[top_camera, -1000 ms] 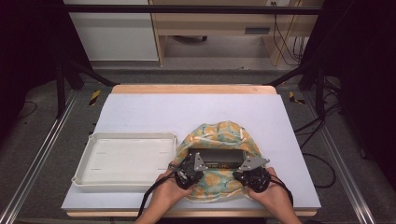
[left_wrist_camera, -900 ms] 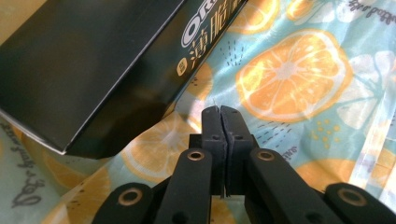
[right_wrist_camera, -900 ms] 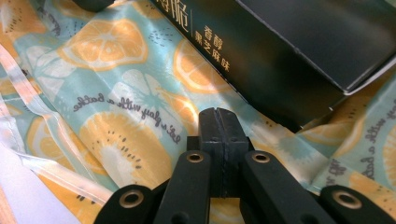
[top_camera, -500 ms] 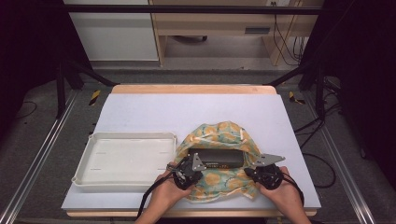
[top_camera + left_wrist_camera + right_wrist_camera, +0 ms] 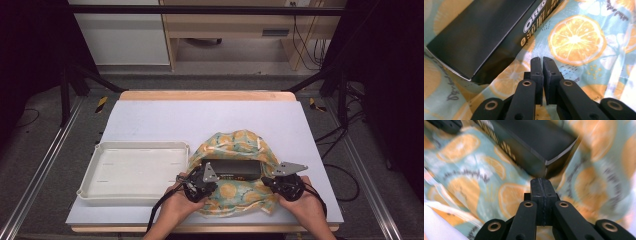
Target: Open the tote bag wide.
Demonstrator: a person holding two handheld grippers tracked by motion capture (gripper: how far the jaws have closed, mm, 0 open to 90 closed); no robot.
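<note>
**Wrapping the box: both grippers at the near edge of the cloth**

Step in hand, as a judgement: wrapping the black Oreo box [image 5: 231, 170] in the orange-print cloth [image 5: 235, 192]. Box lies flat on the middle of the cloth, long side across the table, just right of the white tray [image 5: 134, 172], on the white table mat [image 5: 200, 120].

Left gripper [image 5: 541, 60]: jaws nearly together, a thin slit between them with what looks like a sliver of cloth edge poking out at the tips. Likely pinching cloth, grip shallow. It sits just beside the box's near left corner.

Right gripper [image 5: 541, 180]: jaws pressed fully together, tips right at the box's near right corner. Cannot tell whether fabric is caught between them; nothing visible at the seam, and the view is blurred.

High view: left gripper [image 5: 197, 182] and right gripper [image 5: 285, 184] are at the two near corners of the box, hands on the near cloth edge.

Next move calls for, by my reading:
- confirm both have fabric, re-grip right if empty
- lift the near flap evenly with both hands
- carry it up and over the box's top without dragging the box
- keep the left pinch from slipping, it's thin
</note>
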